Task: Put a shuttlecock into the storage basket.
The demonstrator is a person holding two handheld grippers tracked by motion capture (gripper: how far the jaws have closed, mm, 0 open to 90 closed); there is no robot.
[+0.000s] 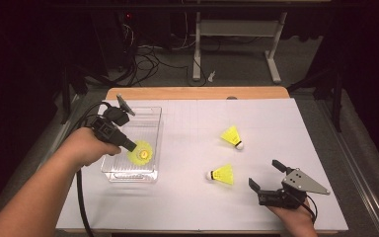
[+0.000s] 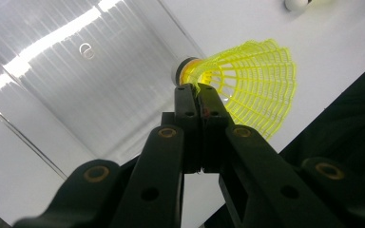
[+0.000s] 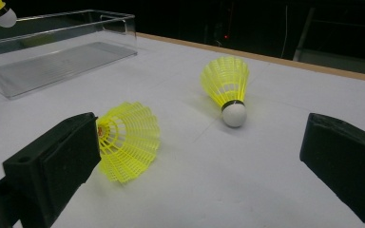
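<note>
My left gripper point(image 1: 132, 146) is shut on the skirt rim of a yellow shuttlecock point(image 1: 141, 153), which hangs over the near right part of a clear plastic box point(image 1: 148, 109). In the left gripper view the jaws point(image 2: 197, 92) pinch the shuttlecock's mesh point(image 2: 256, 90) above the box floor point(image 2: 76, 95). Two more yellow shuttlecocks lie on the white sheet: one farther back point(image 1: 232, 137), one nearer point(image 1: 222, 174). My right gripper point(image 1: 263, 173) stands open, low over the sheet, just right of the nearer one. Its view shows both shuttlecocks point(image 3: 128, 140) point(image 3: 225, 85) ahead of its spread jaws point(image 3: 199, 161).
The white sheet point(image 1: 187, 197) covers a wooden table whose far edge point(image 1: 197, 93) shows. A black cable point(image 1: 81, 197) trails from the left gripper along the table's left side. White desk legs point(image 1: 196, 49) stand on the floor beyond.
</note>
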